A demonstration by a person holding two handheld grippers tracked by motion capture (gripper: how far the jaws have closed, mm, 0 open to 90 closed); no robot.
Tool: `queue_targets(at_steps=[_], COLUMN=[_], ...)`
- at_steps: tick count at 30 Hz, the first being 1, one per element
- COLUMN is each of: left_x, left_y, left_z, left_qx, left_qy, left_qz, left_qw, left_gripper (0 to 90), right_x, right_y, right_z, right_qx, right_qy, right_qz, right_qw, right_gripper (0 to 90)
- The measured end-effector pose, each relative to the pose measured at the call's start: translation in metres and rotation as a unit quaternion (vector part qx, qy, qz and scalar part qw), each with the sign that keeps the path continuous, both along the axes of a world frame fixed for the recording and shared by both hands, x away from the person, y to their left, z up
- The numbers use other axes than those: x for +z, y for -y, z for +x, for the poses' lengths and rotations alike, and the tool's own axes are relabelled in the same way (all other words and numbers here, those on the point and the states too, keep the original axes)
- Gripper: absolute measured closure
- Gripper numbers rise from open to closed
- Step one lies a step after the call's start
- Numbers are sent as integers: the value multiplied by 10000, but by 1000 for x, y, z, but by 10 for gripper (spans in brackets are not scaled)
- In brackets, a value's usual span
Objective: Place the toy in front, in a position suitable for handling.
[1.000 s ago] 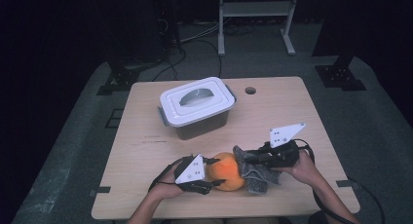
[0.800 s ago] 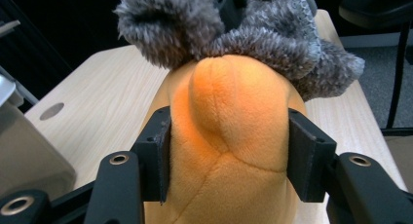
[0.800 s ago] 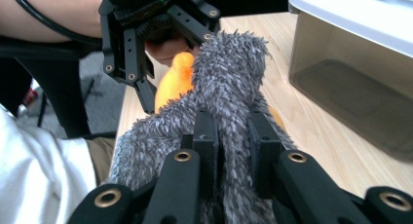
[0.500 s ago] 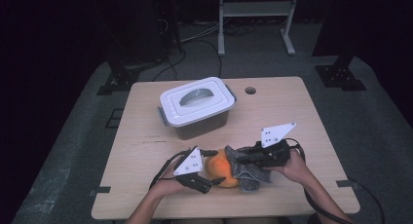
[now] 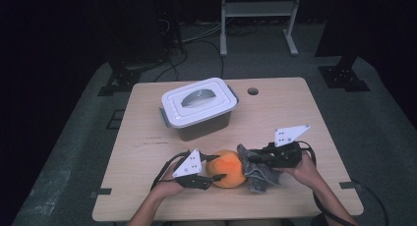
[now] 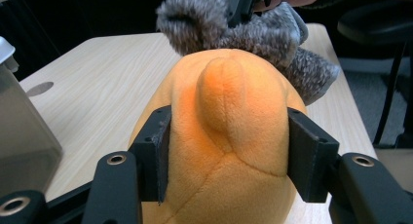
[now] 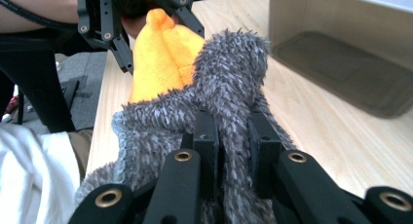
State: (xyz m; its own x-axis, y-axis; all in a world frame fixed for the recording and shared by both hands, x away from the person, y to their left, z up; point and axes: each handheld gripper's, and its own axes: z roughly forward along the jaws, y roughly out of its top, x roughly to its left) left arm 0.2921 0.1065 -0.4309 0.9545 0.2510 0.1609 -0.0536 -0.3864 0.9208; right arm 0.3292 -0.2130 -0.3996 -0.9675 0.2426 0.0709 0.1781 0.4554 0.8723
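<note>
Two hand-held grippers grip one toy: left [image 6: 224, 160] clamps its orange plush body [image 6: 224, 136], right [image 7: 233, 141] pinches its grey fur [image 7: 229, 78].

The plush toy [image 6: 229, 136] sits between the left gripper [image 6: 229, 151]'s jaws; beyond it, the sock [image 6: 253, 34]. Lidded box [image 6: 22, 131] off to that gripper's left. A fold of the sock sits between the right gripper [image 7: 234, 136]'s jaws, toy just ahead.
</note>
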Motion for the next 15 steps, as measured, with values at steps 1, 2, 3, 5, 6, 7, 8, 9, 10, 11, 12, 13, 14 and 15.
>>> queue_targets(at_steps=[1, 2, 3, 5, 6, 7, 8, 9, 10, 11, 12, 13, 14, 15], left_x=[0, 0, 0, 0, 0, 0, -1, -1, -2, -2, -2, -3, -4, -3], left_y=[1, 1, 1, -1, -3, -3, -9, -9, -11, -14, -16, -20, -21, -20], left_z=[0, 0, 1, 2, 2, 2, 4, 4, 4, 5, 6, 7, 7, 6], left_qx=[-5, -5, -2, 11, 20, 20, 46, 46, 69, 95, 124, 124, 83, 50], left_qy=[-12, -12, -27, -17, -27, -27, -42, -42, -48, -61, -93, -166, -164, -140], left_qz=[-11, -19, -38, -53, -54, -54, -52, -52, -52, -65, -89, -149, -157, -126], left_qw=[10000, 10000, 10000, 10000, 10000, 10000, 10000, 10000, 10000, 9999, 9998, 9997, 9997, 9998], left_gripper=[421, 420, 420, 420, 421, 421, 422, 421, 421, 420, 420, 419, 418, 417], right_x=[2, 6, 8, 9, 8, 8, 3, 3, 1, -5, -5, -10, -12, -12], right_y=[-1, -3, -6, -12, -15, -15, -14, -14, -12, -4, -4, 2, 4, 6], right_z=[0, -1, -1, -2, -1, -1, 1, 1, 1, 3, 3, 5, 6, 6], right_qx=[19, 64, 108, 225, 245, 245, 252, 252, 215, 81, 81, -67, -103, -120], right_qy=[12, 24, 23, 23, 24, 24, -77, -77, -94, -170, -170, -197, -234, -296], right_qz=[72, 164, 228, 271, 225, 225, 270, 270, 250, 197, 197, 34, 56, 163], right_qw=[10000, 9998, 9997, 9994, 9994, 9994, 9993, 9993, 9994, 9996, 9996, 9998, 9997, 9994], right_gripper=[772, 772, 772, 772, 772, 772, 772, 772, 771, 771, 771, 771, 770, 770])
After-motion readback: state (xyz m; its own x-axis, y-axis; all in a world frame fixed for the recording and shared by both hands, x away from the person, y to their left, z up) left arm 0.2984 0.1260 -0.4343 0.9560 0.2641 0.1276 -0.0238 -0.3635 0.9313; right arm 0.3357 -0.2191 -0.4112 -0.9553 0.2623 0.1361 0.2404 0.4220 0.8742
